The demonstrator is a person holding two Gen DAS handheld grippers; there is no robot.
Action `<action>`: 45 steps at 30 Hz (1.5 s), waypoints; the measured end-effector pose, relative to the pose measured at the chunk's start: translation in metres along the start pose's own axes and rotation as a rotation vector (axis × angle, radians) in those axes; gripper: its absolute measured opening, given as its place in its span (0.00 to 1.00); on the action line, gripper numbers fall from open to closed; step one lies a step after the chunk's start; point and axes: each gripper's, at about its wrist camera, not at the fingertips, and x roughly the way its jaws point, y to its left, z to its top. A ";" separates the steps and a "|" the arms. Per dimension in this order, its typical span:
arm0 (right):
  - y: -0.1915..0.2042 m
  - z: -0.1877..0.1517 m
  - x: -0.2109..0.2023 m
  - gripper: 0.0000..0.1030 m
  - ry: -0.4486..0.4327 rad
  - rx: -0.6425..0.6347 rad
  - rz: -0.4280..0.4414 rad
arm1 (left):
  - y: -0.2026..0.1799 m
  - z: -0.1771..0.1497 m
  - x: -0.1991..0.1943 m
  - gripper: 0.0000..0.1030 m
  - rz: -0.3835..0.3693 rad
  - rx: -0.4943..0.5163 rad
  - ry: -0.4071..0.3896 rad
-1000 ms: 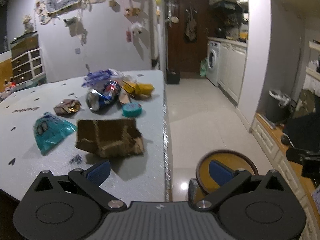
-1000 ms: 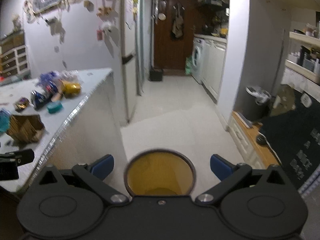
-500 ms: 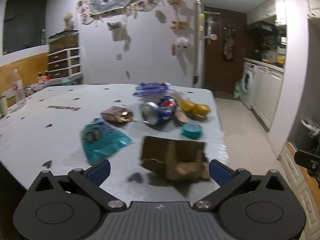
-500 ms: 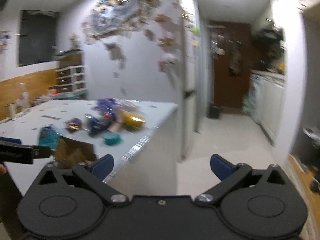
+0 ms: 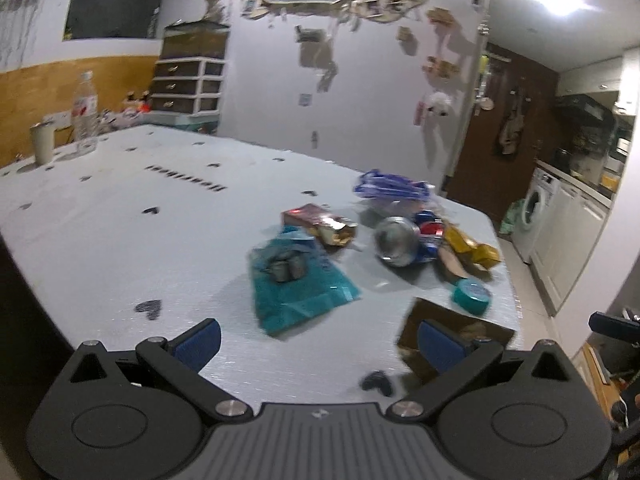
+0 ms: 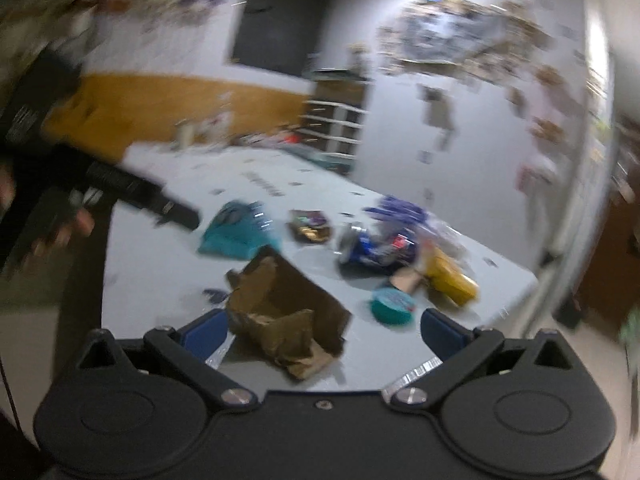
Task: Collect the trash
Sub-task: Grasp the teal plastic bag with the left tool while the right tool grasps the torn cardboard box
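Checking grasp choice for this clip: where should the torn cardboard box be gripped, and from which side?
Probably by the upright flap of the torn cardboard box, coming from the near table edge. The box lies open and crumpled, too wide to span whole, and that thin wall faces the open right tool.

A home: washing machine (image 5: 534,211), kitchen cabinets (image 5: 568,236), decorated wall (image 5: 352,80).

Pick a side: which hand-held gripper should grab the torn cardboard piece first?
Right, probably. The right hand-held gripper is open with the torn cardboard piece framed between its fingers. The left hand-held gripper, also open, faces the teal wrapper; the cardboard sits off behind its right finger.
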 end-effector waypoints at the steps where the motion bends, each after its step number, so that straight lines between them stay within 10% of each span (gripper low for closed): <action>1: 0.000 0.001 0.004 1.00 0.004 -0.035 0.027 | 0.004 0.002 0.003 1.00 0.000 -0.012 0.011; 18: -0.034 0.004 0.083 1.00 0.166 -0.145 0.456 | 0.055 0.027 0.083 1.00 -0.146 -0.230 0.110; 29: -0.040 0.003 0.106 0.99 0.164 0.008 0.478 | 0.080 0.035 0.125 1.00 -0.270 -0.415 0.035; 37: -0.046 0.004 0.104 0.70 0.196 0.111 0.481 | 0.070 0.037 0.135 1.00 -0.360 -0.390 0.045; 45: -0.060 0.006 0.089 0.61 0.152 0.354 0.307 | 0.049 0.030 0.132 0.99 -0.464 -0.396 0.071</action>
